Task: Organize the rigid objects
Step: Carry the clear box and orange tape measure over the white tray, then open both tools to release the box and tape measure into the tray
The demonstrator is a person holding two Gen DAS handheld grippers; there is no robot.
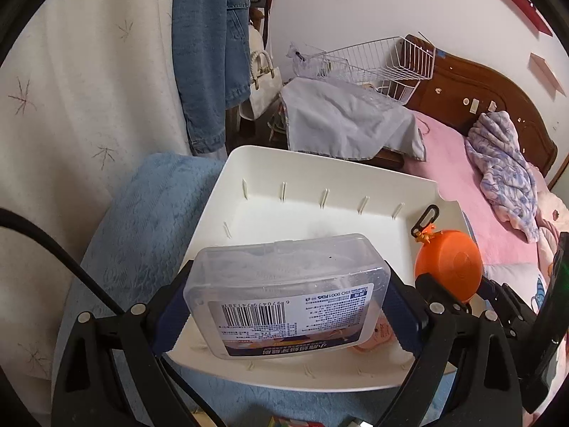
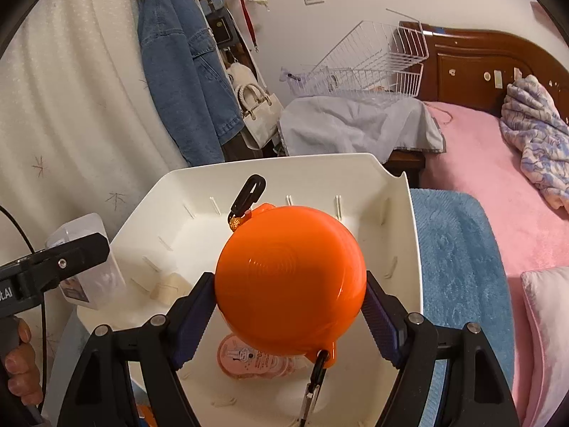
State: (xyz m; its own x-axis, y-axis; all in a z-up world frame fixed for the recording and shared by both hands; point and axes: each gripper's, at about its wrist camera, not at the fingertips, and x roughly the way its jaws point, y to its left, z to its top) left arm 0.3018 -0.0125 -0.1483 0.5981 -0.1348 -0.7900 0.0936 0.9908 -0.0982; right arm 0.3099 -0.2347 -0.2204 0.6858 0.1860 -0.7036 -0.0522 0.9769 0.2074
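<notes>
A clear plastic box point(image 1: 284, 291) with a barcode label sits low in the centre of the left wrist frame, clamped between the two blue pads of the left gripper point(image 1: 284, 306), whose jaws are closed to the box's width and press on its two short ends. The box hangs over the near part of a white plastic tray point(image 1: 320, 174), above a small pink round item point(image 1: 377, 338) lying on the tray floor. In the right wrist frame an orange round case point(image 2: 290, 277) fills the middle, pinched at its sides by the right gripper point(image 2: 290, 309), jaws spread about as wide as the case and tight against it. A black clip point(image 2: 249, 192) sticks up from the case's top edge, and a second clip point(image 2: 313, 388) dangles from its lower edge. The case is held over the same tray, with the pink item visible beneath it. In that view the left gripper and its box appear at the left edge, beside the tray's left wall. The tray rests on a blue towel point(image 1: 149, 213). Beyond, in the upper right of both frames, lie a pink bed point(image 2: 498, 185), a white wire basket point(image 2: 377, 60) and a grey cloth point(image 2: 355, 124); a denim jacket point(image 2: 177, 71) hangs at upper left.
</notes>
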